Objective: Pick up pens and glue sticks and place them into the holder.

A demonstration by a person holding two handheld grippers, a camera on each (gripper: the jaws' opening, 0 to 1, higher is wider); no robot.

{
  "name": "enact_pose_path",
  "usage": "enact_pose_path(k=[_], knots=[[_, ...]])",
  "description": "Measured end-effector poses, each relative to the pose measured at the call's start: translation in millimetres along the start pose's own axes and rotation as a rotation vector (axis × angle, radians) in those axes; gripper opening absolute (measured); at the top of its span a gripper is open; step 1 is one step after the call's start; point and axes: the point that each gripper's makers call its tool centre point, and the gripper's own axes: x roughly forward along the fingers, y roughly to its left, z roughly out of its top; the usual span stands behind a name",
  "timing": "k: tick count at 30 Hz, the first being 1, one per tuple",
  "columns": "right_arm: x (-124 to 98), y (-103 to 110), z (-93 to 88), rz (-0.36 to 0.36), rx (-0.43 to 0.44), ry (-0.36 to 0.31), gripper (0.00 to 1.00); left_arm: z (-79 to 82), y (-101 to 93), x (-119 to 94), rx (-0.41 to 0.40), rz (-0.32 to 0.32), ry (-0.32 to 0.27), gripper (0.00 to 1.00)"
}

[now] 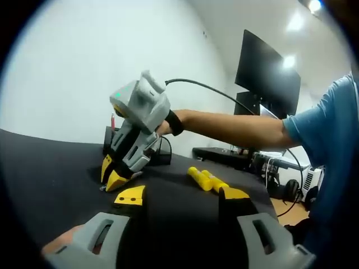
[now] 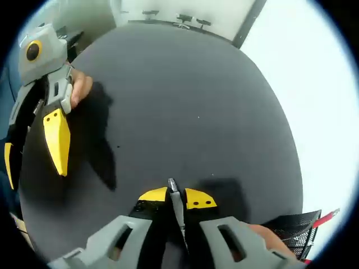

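In the right gripper view my right gripper (image 2: pixel 176 198) is shut on a thin grey pen (image 2: pixel 174 193) just above the black table (image 2: pixel 185 101). The left gripper view shows that right gripper (image 1: pixel 111 176) pointing down at the table, in front of the black mesh holder (image 1: pixel 164 156). A red pen (image 1: pixel 113 120) stands in the holder. Two yellow glue sticks (image 1: pixel 199 178) lie side by side on the table, just beyond my open left gripper (image 1: pixel 181 194), which has nothing between its fingers.
The holder (image 2: pixel 294 230) with the red pen (image 2: pixel 325 217) sits at the lower right of the right gripper view. My left gripper (image 2: pixel 32 154) hangs open at its left. A dark monitor (image 1: pixel 266 75) and a side desk stand behind a person's arm (image 1: pixel 235 128).
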Motion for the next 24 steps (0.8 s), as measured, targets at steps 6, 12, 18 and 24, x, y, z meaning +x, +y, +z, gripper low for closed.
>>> enact_pose_path(k=[6, 12, 18, 24], knots=[[-8.3, 2.2, 2.0, -0.007, 0.001, -0.009, 0.05, 0.2, 1.0, -0.3, -0.003, 0.005, -0.003, 0.48], [-41.9, -5.3, 16.2, -0.078, 0.049, -0.106, 0.04, 3.8, 5.7, -2.0, -0.015, 0.026, -0.024, 0.48], [-84.9, -4.6, 30.3, -0.120, 0.135, -0.259, 0.04, 6.0, 12.0, -2.7, -0.008, 0.060, -0.037, 0.51], [-122.6, -1.3, 45.0, -0.132, 0.247, -0.451, 0.04, 10.2, 18.9, -3.8, 0.008, 0.101, -0.057, 0.56]])
